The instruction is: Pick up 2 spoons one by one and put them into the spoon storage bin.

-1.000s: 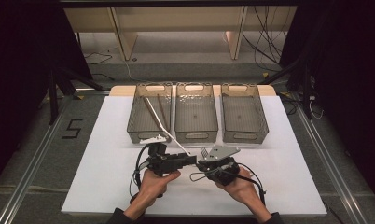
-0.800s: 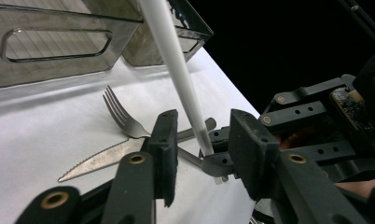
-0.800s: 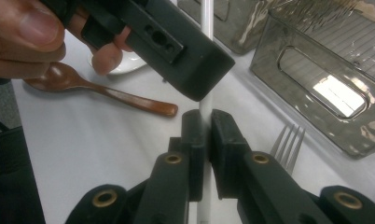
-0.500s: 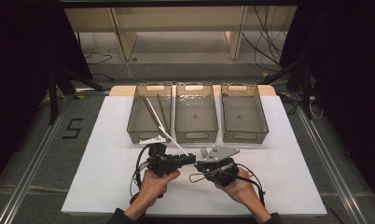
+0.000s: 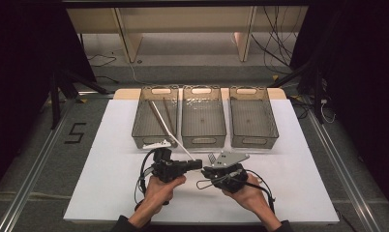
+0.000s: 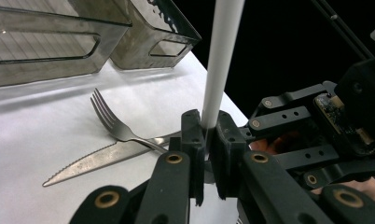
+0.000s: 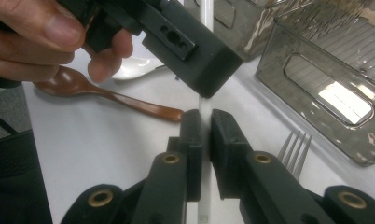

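Looking down from the high view, I saw my left gripper (image 5: 196,164) and my right gripper (image 5: 208,171) close together near the front of the white table (image 5: 110,183). Both were pinching the same long white stick (image 5: 183,147). In the left gripper view, the stick (image 6: 220,65) stood up between the two black jaws, and those jaws had just been closing until they pressed on it. In the right gripper view, the stick (image 7: 203,116) ran down between that gripper's jaws too, and they were squeezed onto it. The left gripper's black end sat right above them there, held by my left hand (image 7: 41,32).

From above, the stick slanted up and away toward the left bin (image 5: 139,126), one of three see-through bins in a row at the back of the table. A metal fork (image 6: 113,123) and a metal knife (image 6: 97,161) lay crossed on the table just beside the left gripper. A brown spoon (image 7: 106,98) lay flat on the table, with a white spoon (image 7: 134,67) just behind it.
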Motion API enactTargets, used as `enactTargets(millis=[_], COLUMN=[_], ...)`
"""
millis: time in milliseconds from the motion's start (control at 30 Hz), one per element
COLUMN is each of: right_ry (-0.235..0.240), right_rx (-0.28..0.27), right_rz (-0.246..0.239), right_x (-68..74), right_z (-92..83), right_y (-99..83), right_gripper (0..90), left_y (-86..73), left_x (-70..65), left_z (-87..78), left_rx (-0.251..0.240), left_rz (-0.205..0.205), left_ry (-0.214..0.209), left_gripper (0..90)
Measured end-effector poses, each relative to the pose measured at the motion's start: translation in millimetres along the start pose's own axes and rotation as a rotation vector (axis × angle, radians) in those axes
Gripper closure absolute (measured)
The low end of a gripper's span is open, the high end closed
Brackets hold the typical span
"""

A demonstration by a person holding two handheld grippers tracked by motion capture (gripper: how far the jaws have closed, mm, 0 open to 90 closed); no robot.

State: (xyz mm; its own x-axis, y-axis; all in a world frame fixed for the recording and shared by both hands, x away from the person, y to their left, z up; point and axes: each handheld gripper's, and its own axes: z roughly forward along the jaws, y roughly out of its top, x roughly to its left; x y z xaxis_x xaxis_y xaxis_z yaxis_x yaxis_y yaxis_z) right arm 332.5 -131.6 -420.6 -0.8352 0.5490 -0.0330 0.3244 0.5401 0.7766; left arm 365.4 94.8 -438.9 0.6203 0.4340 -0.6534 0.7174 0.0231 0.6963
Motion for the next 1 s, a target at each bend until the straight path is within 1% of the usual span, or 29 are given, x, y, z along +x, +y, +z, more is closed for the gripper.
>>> enactTargets(millis=[33, 67, 100, 167, 233, 267, 367, 400, 433, 467, 533, 600, 667, 700, 733, 833, 867, 900, 933, 1000], right_ry=[0.001, 0.003, 0.004, 0.015, 0.013, 0.016, 0.008, 0.004, 0.001, 0.0, -0.009, -0.022, -0.026, -0.029, -0.031, -0.032, -0.033, -0.033, -0.036, -0.038], right_rx=[-0.001, -0.002, -0.003, 0.005, 0.015, 0.024, 0.055, 0.065, 0.072, 0.081, 0.099, 0.117, 0.128, 0.133, 0.136, 0.143, 0.142, 0.142, 0.139, 0.14], right_rz=[0.002, 0.007, 0.009, 0.012, 0.024, 0.029, 0.036, 0.039, 0.041, 0.046, 0.06, 0.07, 0.079, 0.081, 0.084, 0.097, 0.102, 0.102, 0.107, 0.104], right_x=[-0.7, -1.6, -2.9, -5.7, -8.3, -9.6, -11.9, -12.5, -13.0, -13.6, -15.0, -16.3, -17.9, -18.6, -19.0, -20.3, -20.7, -20.7, -20.9, -20.8], right_z=[-0.8, -1.9, -3.2, -5.8, -7.8, -8.5, -9.7, -9.7, -9.6, -9.3, -8.5, -7.7, -7.4, -7.3, -7.5, -8.6, -9.1, -9.1, -10.2, -11.1], right_y=[0.1, 0.2, 0.0, -0.8, -2.6, -3.6, -7.0, -8.2, -9.6, -10.9, -13.1, -15.3, -17.6, -18.6, -19.7, -22.4, -23.2, -23.2, -24.6, -25.5], right_gripper=[80.4, 77.6, 75.5, 71.6, 65.6, 63.5, 55.8, 54.9, 53.5, 51.0, 46.6, 43.3, 39.6, 38.5, 37.5, 35.9, 35.7, 35.7, 35.2, 34.0], left_y=[0.0, 2.4, 2.4, 7.2, 8.8, 12.5, 18.3, 20.2, 20.2, 23.7, 27.3, 29.2, 35.2, 35.2, 39.3, 43.7, 49.1, 49.1, 55.1, 61.7], left_x=[0.0, 0.1, 0.1, 1.9, 2.6, 4.1, 6.9, 8.2, 8.2, 10.0, 11.7, 12.8, 15.6, 15.6, 18.3, 21.2, 23.8, 23.8, 26.8, 29.2], left_z=[0.0, -2.6, -2.6, -8.6, -10.8, -15.2, -21.8, -24.2, -24.2, -28.5, -32.9, -35.1, -40.8, -40.8, -45.1, -49.7, -54.5, -54.5, -59.4, -64.5], left_rx=[0.0, -0.004, -0.004, -0.012, -0.016, -0.021, -0.031, -0.031, -0.031, -0.036, -0.038, -0.039, -0.042, -0.042, -0.047, -0.054, -0.059, -0.059, -0.067, -0.073], left_rz=[0.0, 0.014, 0.014, 0.018, 0.017, 0.018, 0.016, 0.023, 0.023, 0.025, 0.031, 0.033, 0.037, 0.037, 0.039, 0.032, 0.032, 0.032, 0.033, 0.032], left_ry=[0.0, 0.013, 0.013, 0.035, 0.042, 0.056, 0.075, 0.084, 0.084, 0.1, 0.117, 0.123, 0.141, 0.141, 0.155, 0.159, 0.17, 0.17, 0.182, 0.192], left_gripper=[84.1, 84.1, 84.1, 84.2, 84.1, 84.1, 84.1, 84.1, 84.1, 84.1, 84.1, 84.1, 84.1, 84.1, 84.1, 84.0, 84.1, 84.1, 84.1, 84.1])
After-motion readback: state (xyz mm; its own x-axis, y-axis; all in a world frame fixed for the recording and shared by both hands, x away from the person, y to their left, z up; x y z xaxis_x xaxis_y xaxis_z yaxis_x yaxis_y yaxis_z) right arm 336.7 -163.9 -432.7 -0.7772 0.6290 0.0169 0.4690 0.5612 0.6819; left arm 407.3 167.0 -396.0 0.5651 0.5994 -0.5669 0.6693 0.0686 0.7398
